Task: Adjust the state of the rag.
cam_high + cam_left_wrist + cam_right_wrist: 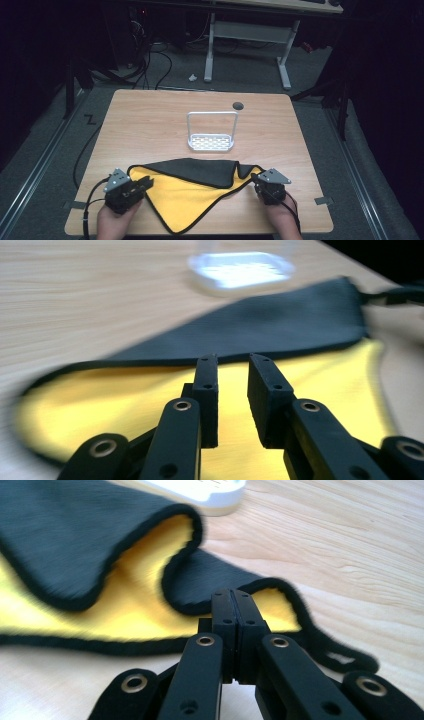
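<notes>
A cloth (190,197), yellow on one side and black on the other with a black hem, lies on the near half of the wooden table (150,120). Its far edge is folded over, black side up (280,325). My left gripper (148,182) hovers at the cloth's left corner; its jaws (232,360) stand a little apart over the yellow face (125,405), with nothing between them. My right gripper (256,177) is at the cloth's right corner. Its jaws (234,594) are pressed together, tips at the black hem (270,586), and no fabric shows between them.
A small white rack (211,142) with a tall wire handle stands mid-table just beyond the cloth, blurred in the gripper views (240,270) (200,492). A dark cable hole (238,105) sits near the far edge. Bare wood lies left, right and behind the rack.
</notes>
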`<state>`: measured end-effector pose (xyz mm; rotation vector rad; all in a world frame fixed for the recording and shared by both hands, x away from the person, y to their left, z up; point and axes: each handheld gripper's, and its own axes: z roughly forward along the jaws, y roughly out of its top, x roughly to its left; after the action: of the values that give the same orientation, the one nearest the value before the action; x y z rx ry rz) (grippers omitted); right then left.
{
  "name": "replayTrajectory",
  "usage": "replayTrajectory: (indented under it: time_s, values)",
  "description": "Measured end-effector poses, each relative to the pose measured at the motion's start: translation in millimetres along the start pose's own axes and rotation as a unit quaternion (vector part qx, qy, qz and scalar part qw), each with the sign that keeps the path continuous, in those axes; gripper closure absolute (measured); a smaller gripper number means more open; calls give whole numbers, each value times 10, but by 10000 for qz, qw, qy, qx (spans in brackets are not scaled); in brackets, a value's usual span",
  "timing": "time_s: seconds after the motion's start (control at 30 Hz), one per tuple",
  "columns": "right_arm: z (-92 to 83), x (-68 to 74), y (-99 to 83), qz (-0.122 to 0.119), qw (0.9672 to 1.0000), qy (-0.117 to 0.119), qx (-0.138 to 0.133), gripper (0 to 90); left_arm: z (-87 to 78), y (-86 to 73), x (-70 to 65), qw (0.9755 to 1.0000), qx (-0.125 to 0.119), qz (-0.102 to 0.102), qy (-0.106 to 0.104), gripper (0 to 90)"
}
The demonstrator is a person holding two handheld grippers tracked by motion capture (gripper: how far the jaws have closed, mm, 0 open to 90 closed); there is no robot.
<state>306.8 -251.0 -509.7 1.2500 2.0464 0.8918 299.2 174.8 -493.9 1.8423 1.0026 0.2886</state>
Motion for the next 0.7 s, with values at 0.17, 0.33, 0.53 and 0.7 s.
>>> replayTrajectory:
  time_s: [0.17,0.33,0.53,0.7]
  values:
    - [211,-90,46,-23,9994,-174,309,900,320,-145,-486,9937,863,619,-348,795]
    - [338,-129,23,5,9984,-179,541,900,417,-281,-486,9894,1261,677,-257,833]
    - [97,-47,-140,155,9984,63,543,900,386,-234,-125,9933,1101,334,64,864]
    - [-165,108,-305,188,9979,260,569,900,450,-125,254,9950,927,-79,369,874]
